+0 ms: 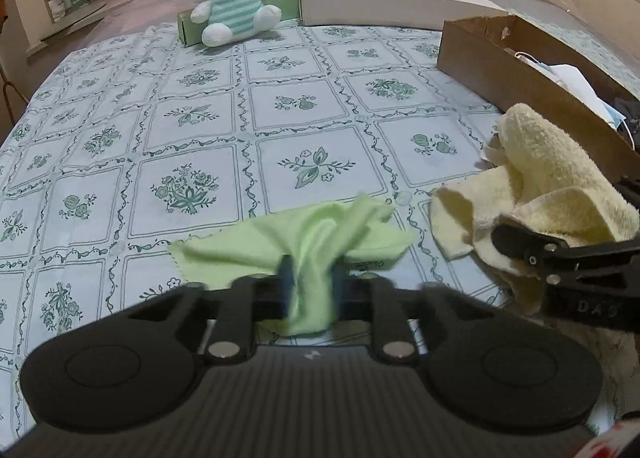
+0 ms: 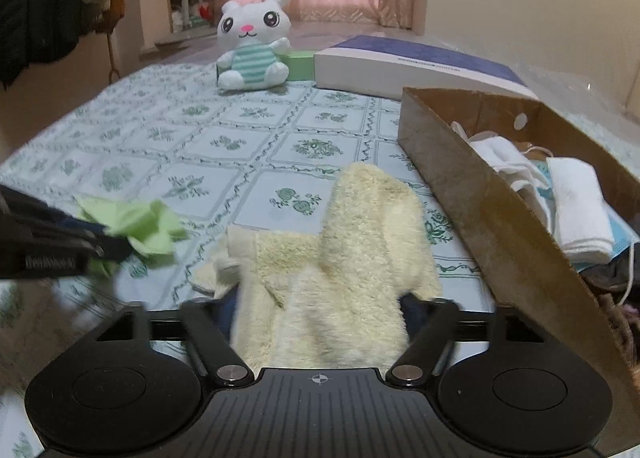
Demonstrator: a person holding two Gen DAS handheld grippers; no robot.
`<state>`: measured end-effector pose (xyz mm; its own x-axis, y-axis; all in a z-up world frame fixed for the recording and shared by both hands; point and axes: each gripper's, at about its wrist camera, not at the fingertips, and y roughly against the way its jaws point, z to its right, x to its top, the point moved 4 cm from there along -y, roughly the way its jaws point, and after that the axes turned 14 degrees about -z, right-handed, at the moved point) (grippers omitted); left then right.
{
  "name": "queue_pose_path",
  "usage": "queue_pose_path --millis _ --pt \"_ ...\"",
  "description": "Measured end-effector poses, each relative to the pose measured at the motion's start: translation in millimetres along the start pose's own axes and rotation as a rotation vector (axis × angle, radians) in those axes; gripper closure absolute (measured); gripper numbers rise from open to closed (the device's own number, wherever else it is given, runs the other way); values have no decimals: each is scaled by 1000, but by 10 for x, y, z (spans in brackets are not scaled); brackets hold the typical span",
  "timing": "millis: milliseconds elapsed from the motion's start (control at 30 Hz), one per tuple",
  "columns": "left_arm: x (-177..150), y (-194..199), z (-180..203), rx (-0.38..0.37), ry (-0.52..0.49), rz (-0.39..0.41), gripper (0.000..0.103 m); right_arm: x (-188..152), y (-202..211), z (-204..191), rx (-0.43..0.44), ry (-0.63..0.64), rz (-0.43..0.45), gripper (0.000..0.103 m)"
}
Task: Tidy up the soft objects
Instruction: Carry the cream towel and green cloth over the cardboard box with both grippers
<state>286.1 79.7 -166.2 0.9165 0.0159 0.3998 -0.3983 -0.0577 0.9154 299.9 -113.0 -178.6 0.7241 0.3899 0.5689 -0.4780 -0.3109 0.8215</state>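
You had the left gripper (image 1: 310, 282) pinched narrow on the green cloth (image 1: 304, 234) and the right gripper (image 2: 320, 310) clamped around the bulky yellow towel (image 2: 360, 238), both low over the tablecloth (image 1: 200, 117) beside the cardboard box (image 2: 480, 209), whose near wall could have snagged a trailing towel fold.

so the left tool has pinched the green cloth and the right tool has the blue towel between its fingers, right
Not quite. The towel between the right tool's fingers is pale yellow, not blue, as the right wrist view shows. The rest holds: the left tool has pinched the green cloth.
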Motion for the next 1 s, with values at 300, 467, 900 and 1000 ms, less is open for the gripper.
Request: queue_pose_path --millis 300,467,900,1000 --pt "8 104 42 5 8 -8 96 -12 194 80 28 -12 16 82" --pt "73 296 105 4 -6 32 96 51 461 168 76 -42 67 83" --pt "799 855 828 -68 -136 224 96 483 1297 879 64 -127 290 83" --pt "1062 918 1105 -101 -173 269 96 575 1392 1151 44 -161 323 83"
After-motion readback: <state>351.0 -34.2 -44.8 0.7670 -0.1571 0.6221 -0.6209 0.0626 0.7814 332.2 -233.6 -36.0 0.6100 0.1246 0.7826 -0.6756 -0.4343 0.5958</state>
